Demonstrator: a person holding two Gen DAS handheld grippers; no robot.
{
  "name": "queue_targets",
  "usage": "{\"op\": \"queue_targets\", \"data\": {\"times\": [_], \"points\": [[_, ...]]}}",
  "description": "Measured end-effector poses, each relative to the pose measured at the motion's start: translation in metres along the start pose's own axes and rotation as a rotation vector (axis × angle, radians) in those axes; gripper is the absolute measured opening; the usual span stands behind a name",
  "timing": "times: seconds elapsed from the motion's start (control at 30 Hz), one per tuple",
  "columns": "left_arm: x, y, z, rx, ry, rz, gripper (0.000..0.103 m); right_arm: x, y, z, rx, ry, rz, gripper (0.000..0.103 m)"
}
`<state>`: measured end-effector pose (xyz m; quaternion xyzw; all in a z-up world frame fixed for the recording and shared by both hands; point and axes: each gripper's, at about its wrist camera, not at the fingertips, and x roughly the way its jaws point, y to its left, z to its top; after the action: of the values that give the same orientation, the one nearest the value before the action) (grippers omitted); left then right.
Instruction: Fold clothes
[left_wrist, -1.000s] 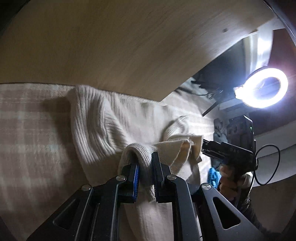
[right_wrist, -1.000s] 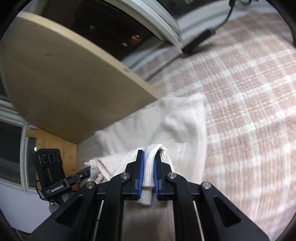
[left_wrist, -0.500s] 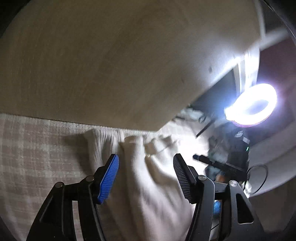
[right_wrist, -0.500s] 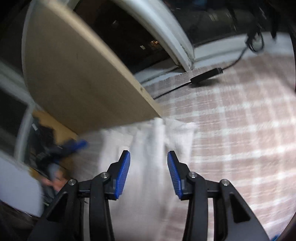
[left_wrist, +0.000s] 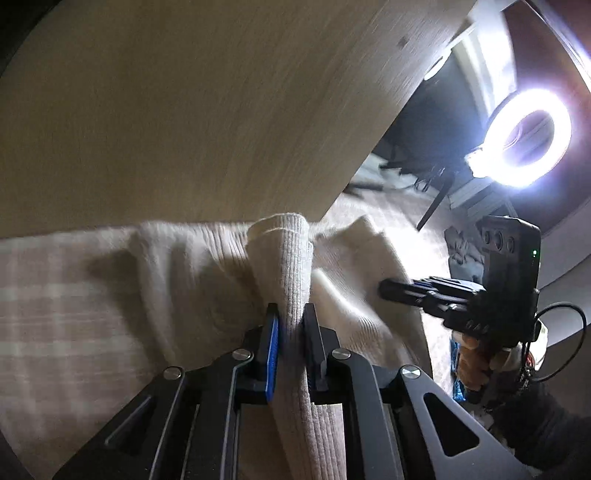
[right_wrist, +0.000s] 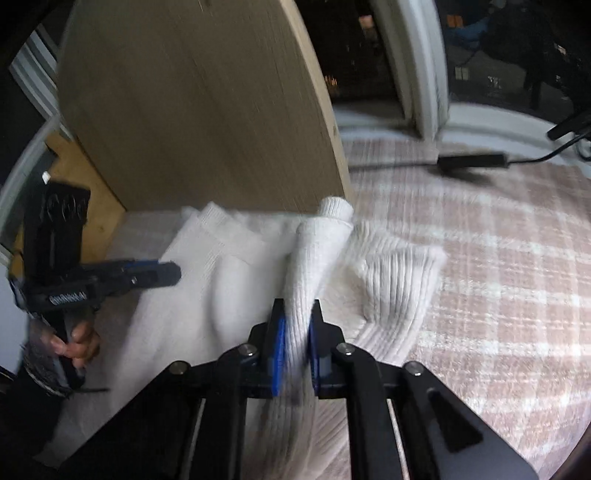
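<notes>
Left gripper (left_wrist: 290, 325): I have it pinching a rolled ridge of the cream ribbed sweater (left_wrist: 192, 273); its fingers are pressed together on the knit, which rises between them in a soft peak.
Right gripper (right_wrist: 297, 325): likewise clamped on a fold of the same sweater, the fabric bunched into a tube between its blue pads (right_wrist: 277, 350).
Sweater: it lies on the checked bedcover (right_wrist: 498, 280), its far edge up against the wooden board (right_wrist: 192, 110), partly doubled over on itself.
Why two grips: I judge that holding one pinch per side lets me lift an even edge, so the knit travels as a flat panel and does not twist.
Grip placement: each pinch sits near the garment's near side, leaving the far part resting as an anchor.
Surroundings: a ring light (left_wrist: 526, 138) glares on my left view; a cable (right_wrist: 476, 162) lies well apart from the cloth.
Risk: thick ribbing may slip or sag unevenly if I pull at different speeds.
</notes>
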<state>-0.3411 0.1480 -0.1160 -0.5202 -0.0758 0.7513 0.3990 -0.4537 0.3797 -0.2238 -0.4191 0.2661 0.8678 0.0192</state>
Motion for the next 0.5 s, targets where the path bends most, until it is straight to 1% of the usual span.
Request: {"op": "queue_targets", "data": {"times": [0.07,0.1,0.17,0.23,0.3,0.33,0.37,0.4,0.43,0.47,0.5], "points": [[-0.014,0.004,-0.001,-0.021,-0.044,0.001,0.011,-0.019,-0.009,0.002,0.061,-0.053,0.038,0.010],[-0.007,0.008,0.000,-0.020,-0.029,0.021,0.011,-0.020,-0.014,0.003,0.087,-0.060,0.038,0.010],[0.008,0.015,0.000,-0.017,0.001,0.061,0.011,-0.008,-0.025,0.005,0.121,-0.034,-0.001,0.010],[0.022,0.021,0.001,-0.012,0.027,0.099,0.011,0.010,-0.028,0.003,0.106,0.009,-0.074,0.010],[0.031,0.020,-0.001,0.002,0.022,0.122,0.012,0.027,-0.024,0.000,0.054,0.045,-0.161,0.010],[0.029,0.015,0.000,0.002,0.018,0.145,0.015,0.028,-0.017,-0.001,0.004,0.040,-0.203,0.011],[0.027,0.011,0.001,0.001,0.013,0.167,0.016,0.027,-0.011,0.000,-0.028,0.044,-0.239,0.012],[0.026,0.007,0.002,0.000,0.009,0.189,0.020,0.024,-0.006,0.000,-0.043,0.046,-0.259,0.013],[0.024,0.003,0.003,-0.001,0.004,0.211,0.023,0.020,-0.004,0.001,-0.044,0.039,-0.265,0.016],[0.022,-0.001,0.004,-0.002,-0.001,0.234,0.033,0.015,-0.002,0.003,-0.039,0.030,-0.280,0.025],[0.020,-0.005,0.005,-0.003,-0.005,0.256,0.041,0.008,0.000,0.004,-0.027,0.015,-0.315,0.039]]}}
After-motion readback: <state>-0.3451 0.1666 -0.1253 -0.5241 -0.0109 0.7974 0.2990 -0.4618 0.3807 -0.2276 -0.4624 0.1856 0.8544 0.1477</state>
